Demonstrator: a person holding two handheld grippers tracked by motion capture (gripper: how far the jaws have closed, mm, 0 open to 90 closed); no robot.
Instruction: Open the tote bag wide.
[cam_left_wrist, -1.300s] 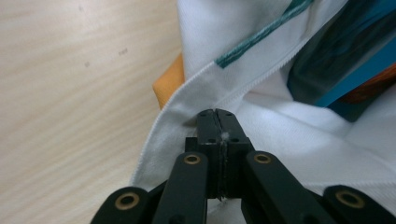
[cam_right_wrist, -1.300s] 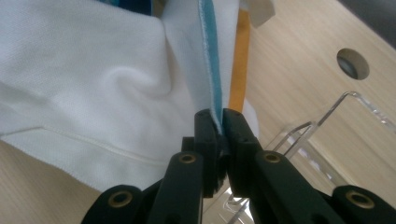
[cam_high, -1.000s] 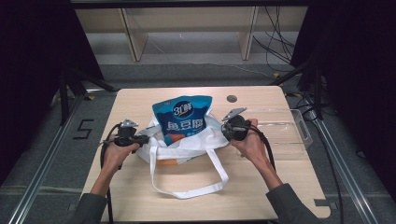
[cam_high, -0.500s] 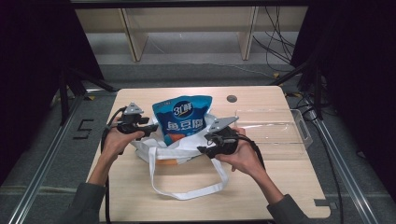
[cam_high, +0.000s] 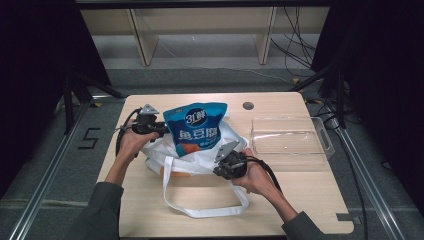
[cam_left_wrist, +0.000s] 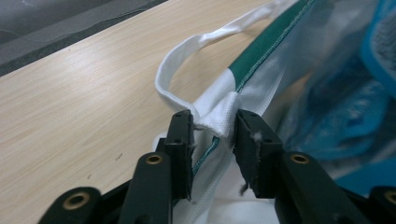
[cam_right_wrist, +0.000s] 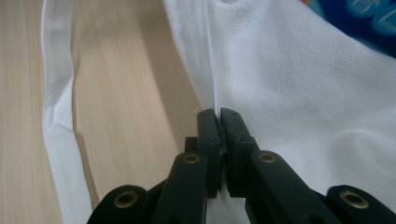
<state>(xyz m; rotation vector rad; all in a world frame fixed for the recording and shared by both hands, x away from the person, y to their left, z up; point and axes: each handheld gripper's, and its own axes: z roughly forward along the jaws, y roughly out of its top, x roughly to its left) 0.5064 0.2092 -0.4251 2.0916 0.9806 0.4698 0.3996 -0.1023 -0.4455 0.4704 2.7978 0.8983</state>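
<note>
Tongs (cam_left_wrist: 214, 125) on the left are pinching the white fabric tote bag (cam_high: 200, 157) at its hem while the right tongs (cam_right_wrist: 219, 114) are clamping its near edge, spreading it around the blue snack pouch (cam_high: 196, 127) on the wooden surface (cam_high: 280, 205).

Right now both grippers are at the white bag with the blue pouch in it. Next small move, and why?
Probably draw the two grippers apart to widen the mouth. The left gripper, jaws just closing, pinches the white bag at its handle seam; the right gripper is shut on the bag's near edge. The blue pouch stands only partly inside, so a wider opening should let it settle.
</note>
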